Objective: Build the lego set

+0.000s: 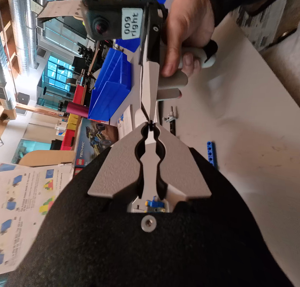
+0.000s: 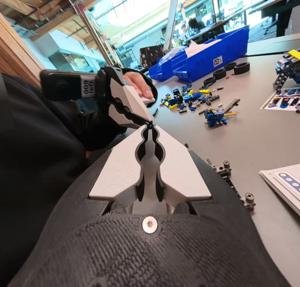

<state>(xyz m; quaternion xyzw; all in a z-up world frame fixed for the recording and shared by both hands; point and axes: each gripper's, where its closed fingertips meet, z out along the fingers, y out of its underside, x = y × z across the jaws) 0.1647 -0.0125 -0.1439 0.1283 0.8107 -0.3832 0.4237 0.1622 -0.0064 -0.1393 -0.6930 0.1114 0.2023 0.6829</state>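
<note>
Left wrist view: the left gripper (image 1: 150, 125) is closed at its tips on a small black peg (image 1: 151, 127), which is met tip to tip by the right gripper (image 1: 148, 117), held in a hand (image 1: 186, 35). Whether the peg is shared by both cannot be told. A blue beam (image 1: 211, 154) lies on the bench (image 1: 243, 133).

Right wrist view: the right gripper (image 2: 150, 126) is likewise closed at its tips, against the left gripper (image 2: 146, 120). A pile of loose parts (image 2: 190, 99), a blue sub-assembly (image 2: 214, 115) and tyres (image 2: 227, 71) are seen beyond.

The peg is judged light, stiff and smooth; it is easily dropped or twisted, so a hold across its middle is advised.
</note>
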